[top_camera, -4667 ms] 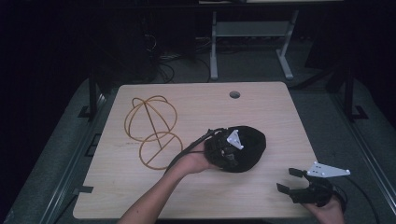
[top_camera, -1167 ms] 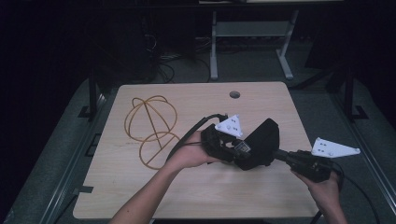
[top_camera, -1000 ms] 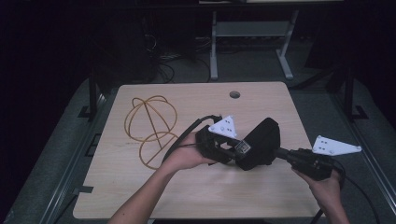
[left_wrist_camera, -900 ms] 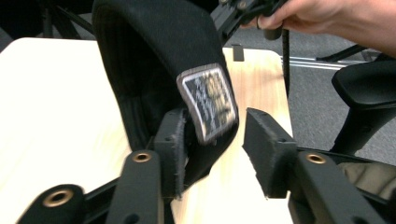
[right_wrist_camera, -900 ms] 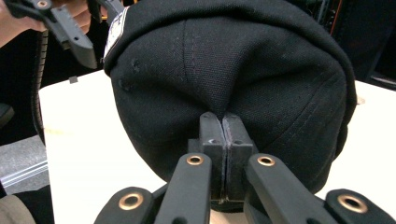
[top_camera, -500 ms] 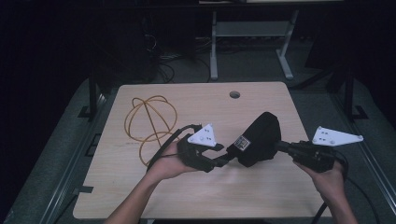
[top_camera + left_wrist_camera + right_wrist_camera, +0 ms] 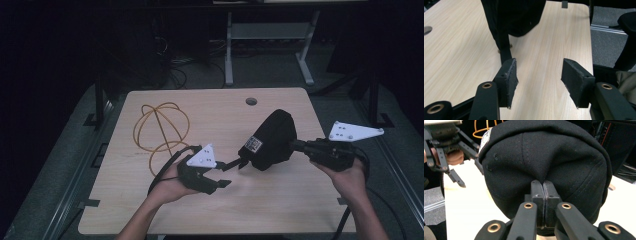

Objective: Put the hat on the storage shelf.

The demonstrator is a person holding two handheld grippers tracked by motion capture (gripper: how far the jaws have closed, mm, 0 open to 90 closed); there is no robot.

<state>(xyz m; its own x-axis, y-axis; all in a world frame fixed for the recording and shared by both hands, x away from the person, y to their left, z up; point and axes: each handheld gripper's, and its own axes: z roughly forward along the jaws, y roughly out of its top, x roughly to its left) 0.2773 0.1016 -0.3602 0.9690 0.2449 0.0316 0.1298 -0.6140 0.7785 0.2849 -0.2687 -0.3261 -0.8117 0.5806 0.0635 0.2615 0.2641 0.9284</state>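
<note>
The black cap (image 7: pixel 270 141) is hanging above the desk (image 7: pixel 150 210) right of the frame's centre in the high view, with the right tool (image 7: pixel 300 146) pinching the fabric of its crown; in the right gripper view the 2 jaws are sitting pressed together on a fold at the cap's middle seam. The left tool (image 7: pixel 226 174) is sitting low in the frame, left of the cap, its jaws spread and having just been opening; in the left gripper view nothing is lying between the pads (image 7: pixel 509 75), though the cap's dangling strap (image 7: pixel 504 47) is hanging just beyond the left one. So the pick-up is looking done and the hand-off to 1 tool appears complete. What is left is likely carrying the cap to the orange wire stand (image 7: pixel 161 131), which is standing bare in the upper left part of the desk, well apart from the cap, and settling it there.
</note>
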